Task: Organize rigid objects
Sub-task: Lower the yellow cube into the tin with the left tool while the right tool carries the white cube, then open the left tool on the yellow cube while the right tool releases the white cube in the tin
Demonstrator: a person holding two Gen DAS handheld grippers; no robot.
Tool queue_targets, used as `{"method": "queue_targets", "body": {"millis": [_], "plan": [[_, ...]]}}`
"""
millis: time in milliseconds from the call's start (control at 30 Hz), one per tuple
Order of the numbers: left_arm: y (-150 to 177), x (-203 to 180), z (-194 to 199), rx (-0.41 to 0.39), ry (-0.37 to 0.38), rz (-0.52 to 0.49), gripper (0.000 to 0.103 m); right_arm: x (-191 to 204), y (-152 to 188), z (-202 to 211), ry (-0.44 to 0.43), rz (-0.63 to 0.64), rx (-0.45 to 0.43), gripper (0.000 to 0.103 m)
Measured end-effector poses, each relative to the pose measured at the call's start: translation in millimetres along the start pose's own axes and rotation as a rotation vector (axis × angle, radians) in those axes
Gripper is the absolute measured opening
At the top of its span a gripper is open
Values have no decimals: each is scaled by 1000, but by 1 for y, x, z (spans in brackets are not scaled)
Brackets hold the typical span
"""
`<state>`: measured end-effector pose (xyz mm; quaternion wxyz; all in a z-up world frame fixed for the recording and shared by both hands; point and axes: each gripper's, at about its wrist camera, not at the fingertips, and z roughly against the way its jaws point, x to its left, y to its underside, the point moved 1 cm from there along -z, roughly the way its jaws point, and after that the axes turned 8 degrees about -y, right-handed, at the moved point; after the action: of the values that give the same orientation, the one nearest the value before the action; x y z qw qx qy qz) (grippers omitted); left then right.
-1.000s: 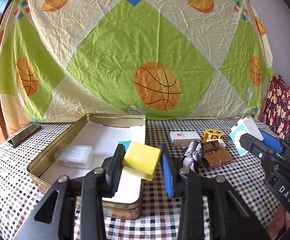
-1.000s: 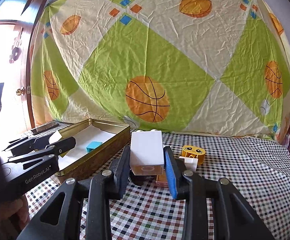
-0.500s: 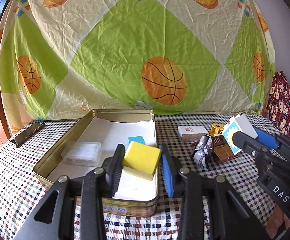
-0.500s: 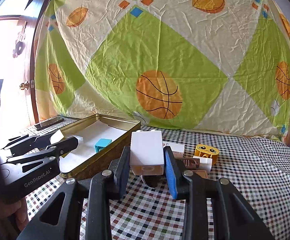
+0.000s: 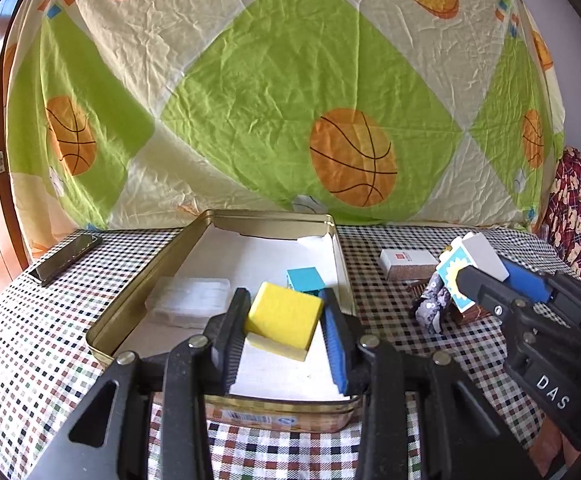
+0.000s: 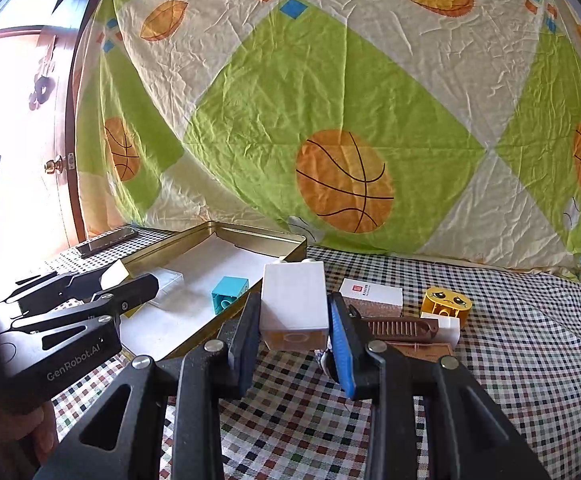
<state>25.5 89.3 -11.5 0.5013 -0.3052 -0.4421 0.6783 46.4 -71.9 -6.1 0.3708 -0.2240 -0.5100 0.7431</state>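
Observation:
My left gripper [image 5: 286, 320] is shut on a yellow block [image 5: 284, 318] and holds it above the near end of the gold tin [image 5: 130, 308]. A teal brick [image 5: 305, 279] and a clear plastic case [image 5: 188, 300] lie inside the tin. My right gripper [image 6: 294, 320] is shut on a white box [image 6: 293, 300] and holds it above the checked cloth just right of the tin [image 6: 258, 240]. The left gripper also shows in the right wrist view [image 6: 90, 292], and the right gripper shows in the left wrist view [image 5: 486, 276].
Right of the tin lie a white and brown box [image 6: 372, 294], a yellow face brick [image 6: 446, 304], a brown comb [image 6: 398, 326] and a crumpled wrapper [image 5: 430, 304]. A phone [image 5: 66, 258] lies at the far left. A basketball-print sheet [image 5: 290, 100] hangs behind the table.
My left gripper has moved left and forward with the yellow block, from beside the tin's right wall to over the tin. My right gripper has risen a little with the white box.

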Motion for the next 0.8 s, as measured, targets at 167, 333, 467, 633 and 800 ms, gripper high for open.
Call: {"method": "queue_targets", "body": {"millis": [167,333,467,633,800], "plan": [[-1,7,-3,3,-12,-6,35,9,-2,-6,-13,11,6,35],[-2,15,-6,7,-21,-5,35,15,-4,-16,-27,18,25,35],[-3,22,-8,11,-32,-4,35,20,-5,-21,-40,23,31,35],[-3,30,-12,18,-40,-3,35,26,-7,-26,-52,32,38,35],[-4,35,-15,23,-45,-5,35,30,-9,-29,-59,42,43,35]]}}
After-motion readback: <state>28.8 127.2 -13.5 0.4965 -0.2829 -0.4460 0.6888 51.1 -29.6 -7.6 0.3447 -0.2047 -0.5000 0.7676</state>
